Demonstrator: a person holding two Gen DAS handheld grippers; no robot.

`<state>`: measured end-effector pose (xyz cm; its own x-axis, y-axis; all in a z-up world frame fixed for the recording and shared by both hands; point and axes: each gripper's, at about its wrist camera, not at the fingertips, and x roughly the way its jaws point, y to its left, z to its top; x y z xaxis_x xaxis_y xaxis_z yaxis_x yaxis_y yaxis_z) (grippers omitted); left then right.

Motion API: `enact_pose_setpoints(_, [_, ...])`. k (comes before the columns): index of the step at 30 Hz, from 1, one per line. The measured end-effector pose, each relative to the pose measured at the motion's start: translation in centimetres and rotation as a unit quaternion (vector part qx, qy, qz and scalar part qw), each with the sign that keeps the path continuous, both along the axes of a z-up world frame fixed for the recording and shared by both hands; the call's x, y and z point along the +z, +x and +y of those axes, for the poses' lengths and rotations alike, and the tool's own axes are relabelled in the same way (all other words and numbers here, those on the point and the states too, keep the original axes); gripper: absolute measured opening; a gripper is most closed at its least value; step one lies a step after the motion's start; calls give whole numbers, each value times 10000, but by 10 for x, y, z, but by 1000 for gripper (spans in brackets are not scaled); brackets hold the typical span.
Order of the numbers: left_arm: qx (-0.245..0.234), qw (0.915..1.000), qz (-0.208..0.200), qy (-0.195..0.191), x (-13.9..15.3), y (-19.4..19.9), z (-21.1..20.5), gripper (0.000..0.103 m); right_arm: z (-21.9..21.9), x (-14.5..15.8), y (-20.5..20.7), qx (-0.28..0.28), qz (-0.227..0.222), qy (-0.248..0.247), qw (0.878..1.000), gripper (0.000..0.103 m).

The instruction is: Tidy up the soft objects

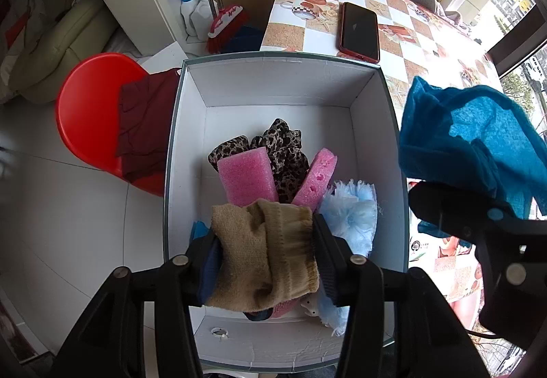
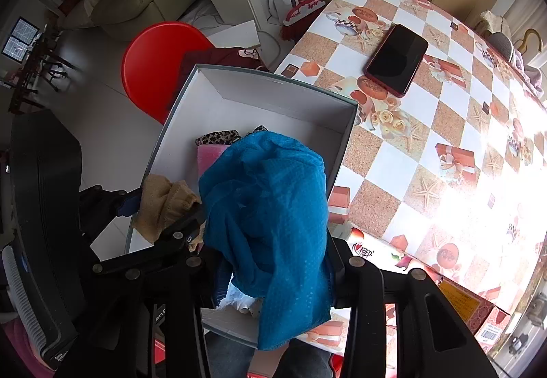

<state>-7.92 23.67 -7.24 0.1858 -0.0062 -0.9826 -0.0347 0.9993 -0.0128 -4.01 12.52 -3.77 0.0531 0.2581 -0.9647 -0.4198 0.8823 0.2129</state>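
My left gripper (image 1: 265, 241) is shut on a tan knitted sock (image 1: 263, 251) and holds it over the near end of the white box (image 1: 273, 84). The box holds two pink sponges (image 1: 246, 174), a leopard-print cloth (image 1: 283, 145) and a light blue fluffy item (image 1: 352, 210). My right gripper (image 2: 273, 261) is shut on a blue cloth (image 2: 270, 207), raised at the box's right side; the cloth also shows in the left wrist view (image 1: 471, 142). The sock (image 2: 164, 203) and the box (image 2: 259, 94) show in the right wrist view.
The box sits at the edge of a table with a checkered cover (image 2: 444, 125). A phone in a red case (image 1: 359, 31) (image 2: 396, 60) lies beyond the box. A red chair (image 1: 89, 111) with a maroon garment (image 1: 143, 118) stands left of the box. A broom (image 1: 225, 22) leans behind.
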Motion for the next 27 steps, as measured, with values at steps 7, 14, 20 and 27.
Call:
enact_pose_setpoints(7, [12, 9999, -111, 56, 7, -2, 0, 81, -1, 2, 0, -39, 42, 76, 10000, 79])
enact_pose_setpoints(14, [137, 9997, 132, 165, 0, -3, 8, 88, -9, 7, 0, -178, -11, -97, 9998, 102])
enact_pose_setpoints(20, [131, 9998, -26, 157, 8, -9, 9, 88, -12, 16, 0, -201, -55, -94, 9997, 102])
enact_pose_setpoints(27, [68, 9997, -152, 166, 16, -12, 4, 88, -9, 19, -1, -104, -46, -61, 9999, 102])
